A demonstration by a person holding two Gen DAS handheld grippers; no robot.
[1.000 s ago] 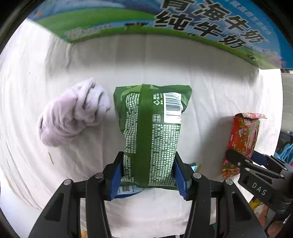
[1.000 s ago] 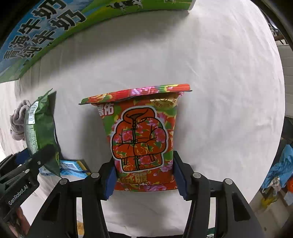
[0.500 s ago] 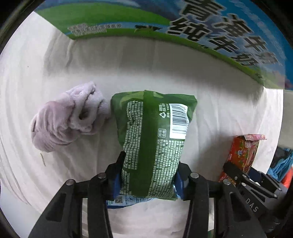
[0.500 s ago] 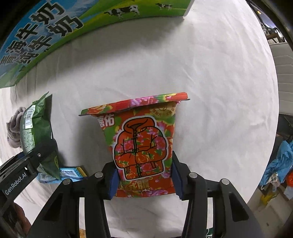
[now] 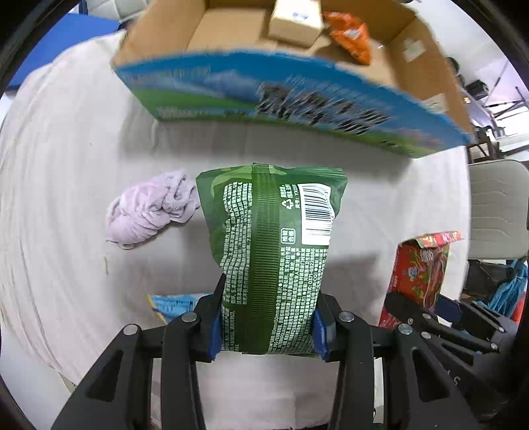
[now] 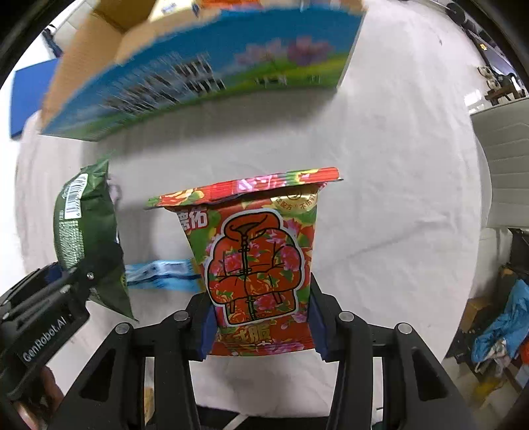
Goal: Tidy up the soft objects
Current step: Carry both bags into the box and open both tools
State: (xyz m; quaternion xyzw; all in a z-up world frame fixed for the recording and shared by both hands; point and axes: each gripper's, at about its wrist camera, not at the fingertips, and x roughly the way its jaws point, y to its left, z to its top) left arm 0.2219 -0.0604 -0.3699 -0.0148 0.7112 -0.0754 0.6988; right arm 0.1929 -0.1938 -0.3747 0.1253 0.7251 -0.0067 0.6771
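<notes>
My left gripper (image 5: pixel 269 297) is shut on the lower end of a green snack bag (image 5: pixel 271 251), which hangs in the air above the white cloth. The right gripper (image 6: pixel 259 307) has its blue pads pressed on the sides of a red floral snack bag (image 6: pixel 258 264), also lifted. Each bag shows in the other view too: the red floral bag (image 5: pixel 420 271) at right, the green bag (image 6: pixel 79 231) at left. A crumpled lilac towel (image 5: pixel 148 208) lies on the cloth left of the green bag. A flat blue packet (image 5: pixel 175 302) lies below, between the two grippers.
An open cardboard box with a blue-green printed wall (image 5: pixel 264 96) stands at the far side; an orange bag (image 5: pixel 350 31) and a small tan carton (image 5: pixel 294 20) lie inside. The white cloth (image 5: pixel 66 165) covers the table. A pale chair (image 5: pixel 499 205) stands off the right edge.
Both grippers have risen with their bags, which have left the cloth. The box's open top and contents have come into view. The towel and blue packet stay on the cloth.
</notes>
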